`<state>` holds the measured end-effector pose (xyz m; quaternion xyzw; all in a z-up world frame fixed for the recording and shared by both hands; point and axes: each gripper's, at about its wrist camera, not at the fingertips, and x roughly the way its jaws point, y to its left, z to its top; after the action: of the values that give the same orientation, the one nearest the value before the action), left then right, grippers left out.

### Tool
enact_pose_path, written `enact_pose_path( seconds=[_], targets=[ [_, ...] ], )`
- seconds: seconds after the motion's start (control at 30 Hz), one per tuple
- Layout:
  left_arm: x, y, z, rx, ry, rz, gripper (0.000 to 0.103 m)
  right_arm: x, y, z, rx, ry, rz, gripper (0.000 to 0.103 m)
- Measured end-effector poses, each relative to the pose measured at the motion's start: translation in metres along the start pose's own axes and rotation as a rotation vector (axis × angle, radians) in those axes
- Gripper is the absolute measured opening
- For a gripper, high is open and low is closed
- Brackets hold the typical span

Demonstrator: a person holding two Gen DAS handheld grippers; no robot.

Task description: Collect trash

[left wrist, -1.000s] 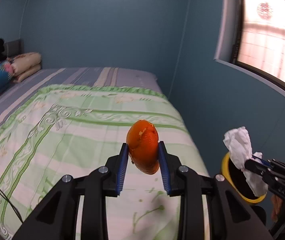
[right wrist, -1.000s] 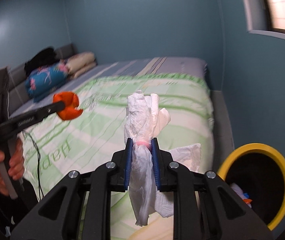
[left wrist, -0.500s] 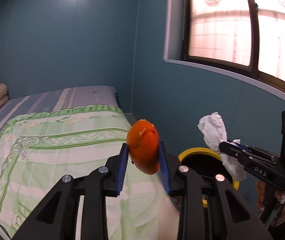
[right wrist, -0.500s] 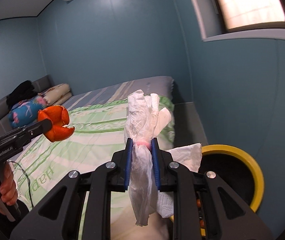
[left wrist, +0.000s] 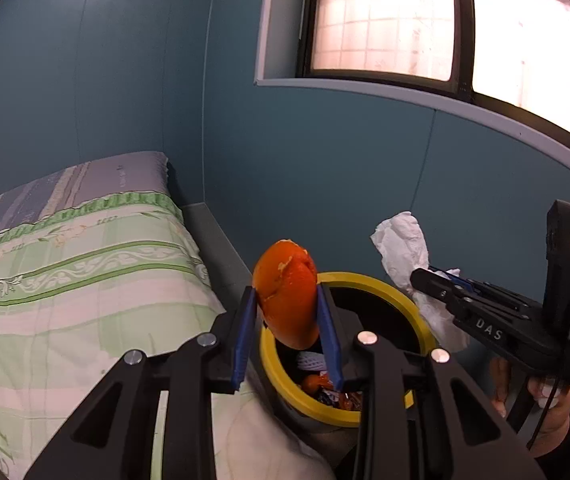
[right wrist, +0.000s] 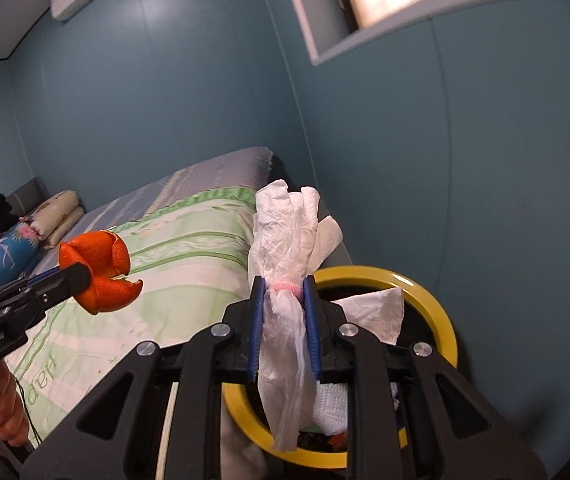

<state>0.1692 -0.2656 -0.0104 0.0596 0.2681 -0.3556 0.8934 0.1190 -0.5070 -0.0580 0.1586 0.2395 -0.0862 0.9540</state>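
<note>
**Both loads gripped over bin**

Left wrist view: left hand-held gripper (left wrist: 287, 316) clenched on orange peel (left wrist: 287, 292), held above yellow-rimmed bin (left wrist: 369, 414) beside bed (left wrist: 77, 280). Peel light, semi-stiff, curled; mid-body pinch adequate.

Right wrist view: right hand-held gripper (right wrist: 283, 320) clamped on wadded tissue (right wrist: 285, 256) at its bunched waist, over bin rim. Tissue v. light, soft, tears easily; may cling to pads on release.

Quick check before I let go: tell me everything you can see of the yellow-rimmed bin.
The round yellow-rimmed bin stands upright on the floor in the gap between the bed and the blue wall. Its rim looks like smooth plastic, its inside dark. It already holds white paper and orange scraps. Both claws hang close above it, neither visibly touching it.
</note>
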Motion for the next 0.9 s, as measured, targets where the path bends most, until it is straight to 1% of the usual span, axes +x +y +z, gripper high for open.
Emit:
enact_pose_path(
  seconds=[0.07, 0.27, 0.33, 0.43, 0.5, 0.53, 0.57, 0.63, 0.7, 0.9],
  targets=[
    [0.014, -0.009, -0.002, 0.015, 0.019, -0.01, 0.029, 0.008, -0.008, -0.002, 0.005, 0.017, -0.042, 0.018],
    [0.073, -0.022, -0.018, -0.006, 0.134, -0.053, 0.029, 0.042, -0.039, -0.012, 0.068, 0.09, -0.087, 0.018],
    [0.094, -0.022, -0.026, -0.021, 0.182, -0.06, 0.029, 0.054, -0.049, -0.016, 0.098, 0.123, -0.085, 0.018],
    [0.119, -0.018, -0.037, -0.058, 0.243, -0.082, 0.029, 0.064, -0.057, -0.019, 0.114, 0.146, -0.093, 0.02],
    [0.127, -0.016, -0.041, -0.073, 0.263, -0.09, 0.032, 0.071, -0.059, -0.02, 0.118, 0.158, -0.092, 0.021],
    [0.13, -0.014, -0.043, -0.078, 0.264, -0.085, 0.035, 0.073, -0.061, -0.021, 0.124, 0.162, -0.096, 0.023],
    [0.131, -0.012, -0.044, -0.083, 0.259, -0.084, 0.043, 0.076, -0.059, -0.019, 0.121, 0.168, -0.095, 0.028],
    [0.13, -0.007, -0.045, -0.106, 0.247, -0.077, 0.055, 0.081, -0.058, -0.017, 0.125, 0.17, -0.102, 0.031],
    [0.126, 0.0, -0.043, -0.119, 0.241, -0.073, 0.056, 0.083, -0.061, -0.016, 0.134, 0.168, -0.107, 0.034],
    [0.106, 0.03, -0.039, -0.146, 0.208, -0.026, 0.056, 0.078, -0.053, -0.012, 0.135, 0.16, -0.123, 0.034]
  ],
)
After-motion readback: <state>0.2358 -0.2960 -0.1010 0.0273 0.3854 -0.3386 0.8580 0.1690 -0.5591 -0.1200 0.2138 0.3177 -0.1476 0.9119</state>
